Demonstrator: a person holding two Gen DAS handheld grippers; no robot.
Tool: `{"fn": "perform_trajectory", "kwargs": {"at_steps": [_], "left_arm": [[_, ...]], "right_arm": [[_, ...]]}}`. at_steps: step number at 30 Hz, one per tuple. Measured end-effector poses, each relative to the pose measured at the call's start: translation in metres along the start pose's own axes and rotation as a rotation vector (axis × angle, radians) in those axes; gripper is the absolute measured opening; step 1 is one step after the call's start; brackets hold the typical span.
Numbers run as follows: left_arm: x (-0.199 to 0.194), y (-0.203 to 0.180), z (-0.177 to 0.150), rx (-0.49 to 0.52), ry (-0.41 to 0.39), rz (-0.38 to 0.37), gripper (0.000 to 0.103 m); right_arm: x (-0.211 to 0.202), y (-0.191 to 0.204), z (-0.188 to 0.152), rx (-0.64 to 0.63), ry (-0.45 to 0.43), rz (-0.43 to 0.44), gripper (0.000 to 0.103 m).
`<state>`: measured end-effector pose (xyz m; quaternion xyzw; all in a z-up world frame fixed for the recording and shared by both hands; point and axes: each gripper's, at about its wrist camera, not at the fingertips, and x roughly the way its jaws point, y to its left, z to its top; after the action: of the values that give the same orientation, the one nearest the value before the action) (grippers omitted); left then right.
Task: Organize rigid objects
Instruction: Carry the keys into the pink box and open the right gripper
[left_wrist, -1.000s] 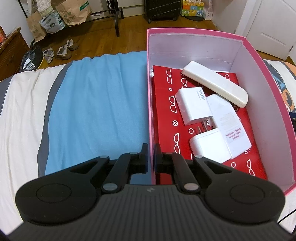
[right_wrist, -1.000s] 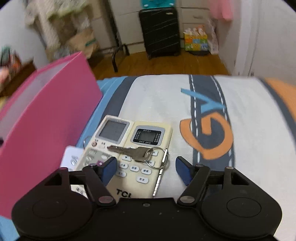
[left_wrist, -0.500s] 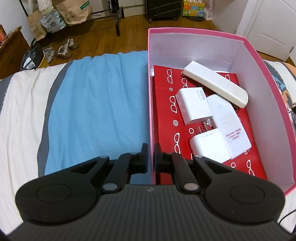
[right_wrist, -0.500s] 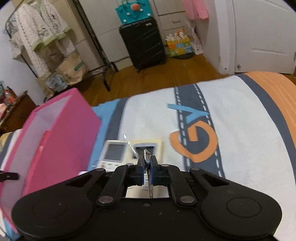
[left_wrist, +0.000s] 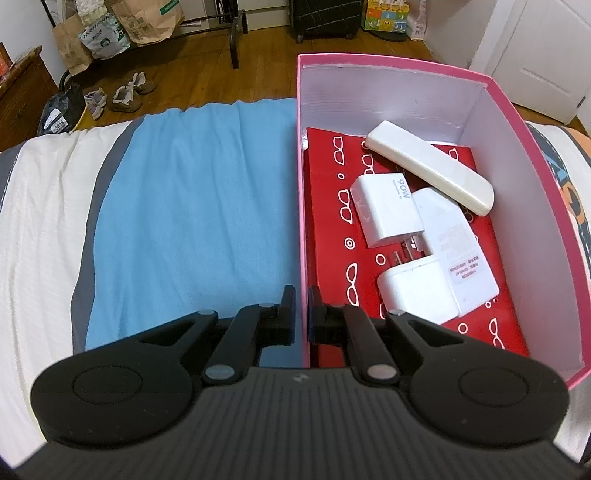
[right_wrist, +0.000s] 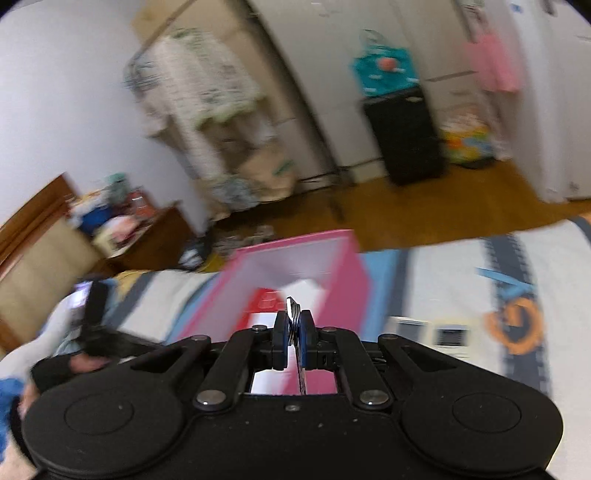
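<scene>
My left gripper (left_wrist: 302, 312) is shut on the near left wall of the pink box (left_wrist: 303, 221). The box holds a red glasses-print case (left_wrist: 332, 221), a white remote (left_wrist: 428, 166) and white chargers (left_wrist: 388, 218). My right gripper (right_wrist: 293, 332) is shut on a set of keys (right_wrist: 292, 310) and holds them in the air in front of the pink box (right_wrist: 343, 273). Two remotes (right_wrist: 430, 334) lie on the bed to the right of the box. The right wrist view is blurred by motion.
The box sits on a bed with a blue and white cover (left_wrist: 184, 221). The other hand-held gripper (right_wrist: 92, 321) shows at the left of the right wrist view. Beyond the bed are a wooden floor, a clothes rack (right_wrist: 207, 110) and a black suitcase (right_wrist: 402, 133).
My right gripper shut on the keys atop the remotes, lifted them and swung left toward the pink box. My left gripper stayed shut on the box wall.
</scene>
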<state>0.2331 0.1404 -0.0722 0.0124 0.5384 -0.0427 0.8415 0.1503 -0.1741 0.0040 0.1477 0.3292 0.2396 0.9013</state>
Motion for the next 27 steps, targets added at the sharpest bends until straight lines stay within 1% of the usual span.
{"fn": "perform_trajectory", "kwargs": {"at_steps": [2, 4, 6, 9, 11, 12, 13, 14, 15, 16, 17, 18, 20, 23, 25, 27], "left_arm": [[0.0, 0.001, -0.001, -0.003, -0.002, -0.007, 0.005], [0.0, 0.001, -0.001, -0.003, -0.004, -0.01, 0.005], [0.0, 0.001, -0.001, -0.003, -0.002, -0.013, 0.005], [0.001, 0.004, 0.0, -0.021, 0.006, -0.024, 0.005], [0.001, 0.005, 0.0, -0.026, 0.007, -0.029, 0.005], [0.001, 0.005, 0.001, -0.03, 0.008, -0.031, 0.005], [0.001, 0.005, 0.001, -0.035, 0.01, -0.031, 0.005], [0.001, 0.005, 0.001, -0.038, 0.011, -0.03, 0.005], [0.001, 0.005, 0.001, -0.039, 0.012, -0.027, 0.005], [0.001, 0.005, 0.001, -0.04, 0.012, -0.024, 0.005], [0.0, 0.004, 0.001, -0.039, 0.011, -0.023, 0.005], [0.0, 0.004, 0.001, -0.039, 0.009, -0.017, 0.006], [0.0, 0.004, 0.001, -0.046, 0.01, -0.013, 0.006], [0.0, 0.002, 0.001, -0.042, 0.009, -0.002, 0.006], [-0.001, 0.002, 0.001, -0.042, 0.008, 0.001, 0.006], [-0.002, 0.002, 0.001, -0.049, 0.007, 0.0, 0.006]], "right_arm": [[0.007, 0.02, -0.004, -0.044, 0.025, 0.039, 0.008], [0.019, 0.036, -0.011, -0.068, 0.069, 0.058, 0.008], [0.039, 0.046, -0.015, -0.1, 0.129, 0.035, 0.008], [0.068, 0.055, -0.017, -0.18, 0.25, -0.05, 0.009], [0.08, 0.055, -0.023, -0.196, 0.312, -0.068, 0.009], [0.083, 0.055, -0.024, -0.186, 0.327, -0.065, 0.012], [0.083, 0.053, -0.024, -0.162, 0.318, -0.064, 0.016], [0.08, 0.051, -0.023, -0.149, 0.295, -0.073, 0.024], [0.075, 0.05, -0.021, -0.146, 0.274, -0.078, 0.04], [0.067, 0.048, -0.017, -0.145, 0.247, -0.085, 0.042], [0.057, 0.046, -0.01, -0.143, 0.216, -0.095, 0.042], [0.049, 0.042, -0.005, -0.14, 0.204, -0.102, 0.042], [0.032, 0.032, 0.007, -0.114, 0.201, -0.137, 0.042], [0.017, 0.009, 0.019, -0.053, 0.262, -0.254, 0.042], [0.01, -0.01, 0.019, -0.005, 0.281, -0.306, 0.042], [0.011, -0.027, 0.017, 0.042, 0.3, -0.327, 0.042]]}}
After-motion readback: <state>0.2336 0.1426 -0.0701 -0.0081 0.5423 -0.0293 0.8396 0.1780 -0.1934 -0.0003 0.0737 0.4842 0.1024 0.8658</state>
